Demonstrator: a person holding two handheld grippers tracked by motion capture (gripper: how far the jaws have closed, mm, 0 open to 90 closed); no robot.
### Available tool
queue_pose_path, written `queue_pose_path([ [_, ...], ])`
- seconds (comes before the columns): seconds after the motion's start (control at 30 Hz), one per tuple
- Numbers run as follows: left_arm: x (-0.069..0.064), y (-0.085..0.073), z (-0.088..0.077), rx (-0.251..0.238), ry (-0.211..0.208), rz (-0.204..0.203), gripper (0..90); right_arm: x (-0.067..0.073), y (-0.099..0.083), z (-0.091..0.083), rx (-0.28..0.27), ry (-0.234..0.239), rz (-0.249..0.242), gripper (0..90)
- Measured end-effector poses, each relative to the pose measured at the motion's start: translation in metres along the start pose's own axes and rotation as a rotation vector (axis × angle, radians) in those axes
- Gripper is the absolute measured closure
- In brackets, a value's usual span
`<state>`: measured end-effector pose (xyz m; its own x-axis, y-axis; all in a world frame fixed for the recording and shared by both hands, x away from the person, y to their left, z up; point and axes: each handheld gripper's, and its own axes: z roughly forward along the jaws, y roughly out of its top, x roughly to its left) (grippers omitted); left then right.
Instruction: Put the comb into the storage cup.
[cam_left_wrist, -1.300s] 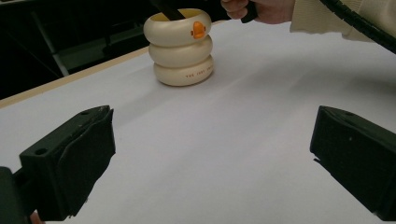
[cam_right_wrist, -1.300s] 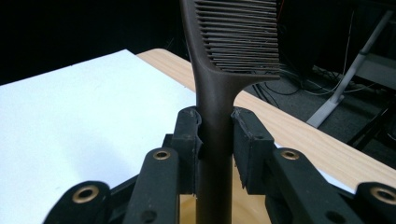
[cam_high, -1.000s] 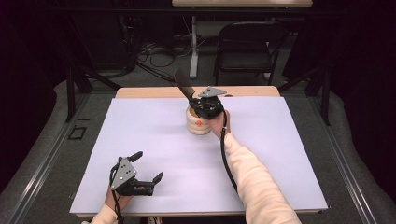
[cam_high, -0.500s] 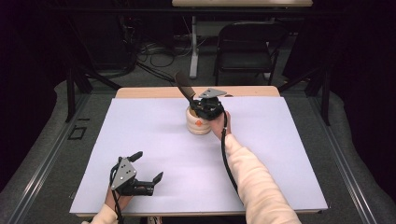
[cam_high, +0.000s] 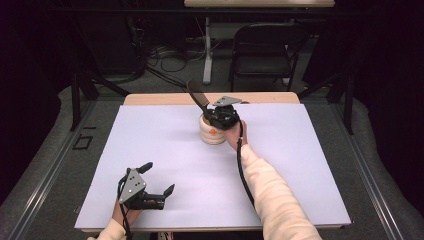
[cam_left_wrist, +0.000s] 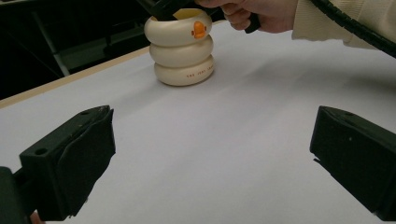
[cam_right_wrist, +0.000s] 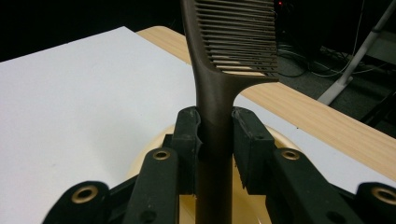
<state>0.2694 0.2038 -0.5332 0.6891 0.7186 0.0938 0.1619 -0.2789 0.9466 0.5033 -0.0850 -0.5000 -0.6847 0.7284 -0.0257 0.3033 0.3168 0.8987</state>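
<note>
Your right gripper (cam_right_wrist: 215, 140) clamps the brown comb (cam_right_wrist: 224, 60) by its handle over the cream holder (cam_high: 212, 131) near the table's (cam_high: 165, 150) far edge; its long axis tilts up toward the far-left corner. Its lower end is hidden inside the holder. Your left gripper (cam_high: 156, 181) rests wide open and empty near the front-left corner.

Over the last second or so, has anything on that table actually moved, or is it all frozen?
Nothing has visibly changed. The right gripper stays clamped on the brown comb, whose handle reaches down into the cream ringed holder at the far side of the white table. The left gripper still rests near the front edge, its jaws open with nothing between them.
</note>
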Motion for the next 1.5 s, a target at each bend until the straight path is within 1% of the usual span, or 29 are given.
queue_pose_path([
  [0.23, 0.000, 0.000, 0.000, -0.001, 0.000, 0.000, 0.1, -0.001, -0.005, 0.000, 0.009, -0.004, 0.007, 71.4],
  [0.3, 0.000, 0.000, 0.000, -0.001, 0.000, -0.001, 0.1, -0.003, -0.006, -0.001, 0.017, -0.002, 0.016, 67.0],
  [0.33, 0.000, 0.000, 0.000, -0.001, 0.000, 0.001, 0.1, -0.004, -0.007, -0.001, 0.025, -0.001, 0.024, 61.7],
  [0.37, 0.000, 0.000, 0.000, -0.001, 0.000, 0.001, 0.1, -0.004, -0.007, -0.001, 0.025, -0.001, 0.024, 61.7],
  [0.4, 0.000, 0.000, 0.000, -0.001, 0.000, 0.001, 0.1, -0.005, -0.007, -0.002, 0.028, 0.002, 0.028, 59.3],
  [0.43, 0.000, 0.000, 0.000, -0.001, -0.001, -0.001, 0.1, -0.006, -0.006, -0.003, 0.030, 0.002, 0.025, 56.1],
  [0.47, 0.000, 0.000, 0.000, -0.001, 0.000, 0.000, 0.1, -0.006, -0.005, -0.004, 0.035, 0.004, 0.031, 50.6],
  [0.5, 0.000, 0.000, 0.000, -0.001, 0.000, 0.000, 0.1, -0.006, -0.005, -0.005, 0.039, 0.006, 0.032, 49.0],
  [0.63, 0.000, 0.000, 0.000, 0.000, -0.001, 0.001, 0.1, -0.006, -0.003, -0.009, 0.052, 0.014, 0.045, 37.1],
  [0.73, 0.000, 0.000, 0.000, 0.000, 0.000, 0.002, 0.1, -0.007, -0.002, -0.011, 0.056, 0.022, 0.054, 34.9],
  [0.77, 0.000, 0.000, 0.000, 0.000, 0.000, 0.004, 0.1, -0.007, 0.000, -0.015, 0.055, 0.034, 0.063, 30.4],
  [0.83, 0.000, 0.000, 0.000, 0.000, 0.000, 0.004, 0.1, -0.008, 0.001, -0.016, 0.061, 0.035, 0.065, 29.1],
  [0.87, 0.000, 0.000, 0.000, -0.001, 0.000, 0.001, 0.1, -0.007, 0.002, -0.020, 0.070, 0.031, 0.062, 23.9],
  [1.03, 0.000, 0.000, 0.000, 0.000, 0.000, 0.002, 0.1, -0.009, 0.005, -0.028, 0.070, 0.038, 0.068, 21.0],
  [1.13, -0.001, 0.000, 0.000, 0.001, 0.000, 0.000, 0.1, -0.009, 0.008, -0.035, 0.072, 0.048, 0.064, 18.3],
  [1.17, -0.001, 0.000, 0.000, 0.000, 0.000, -0.001, 0.1, -0.009, 0.009, -0.039, 0.076, 0.060, 0.061, 16.7],
  [1.2, -0.001, 0.000, 0.000, 0.000, 0.000, -0.001, 0.1, -0.009, 0.009, -0.039, 0.076, 0.060, 0.061, 16.7],
  [1.27, -0.001, 0.000, 0.000, 0.000, -0.001, 0.000, 0.1, -0.009, 0.010, -0.043, 0.081, 0.065, 0.058, 15.3],
  [1.3, -0.001, 0.000, 0.000, 0.000, 0.000, 0.000, 0.1, -0.009, 0.010, -0.047, 0.084, 0.075, 0.061, 14.7],
  [1.33, 0.000, 0.000, 0.000, -0.001, 0.000, 0.001, 0.1, -0.009, 0.010, -0.048, 0.088, 0.078, 0.054, 14.4],
  [1.5, 0.000, 0.001, 0.001, 0.001, -0.003, 0.003, 0.1, -0.011, 0.009, -0.056, 0.111, 0.100, 0.056, 11.8],
])
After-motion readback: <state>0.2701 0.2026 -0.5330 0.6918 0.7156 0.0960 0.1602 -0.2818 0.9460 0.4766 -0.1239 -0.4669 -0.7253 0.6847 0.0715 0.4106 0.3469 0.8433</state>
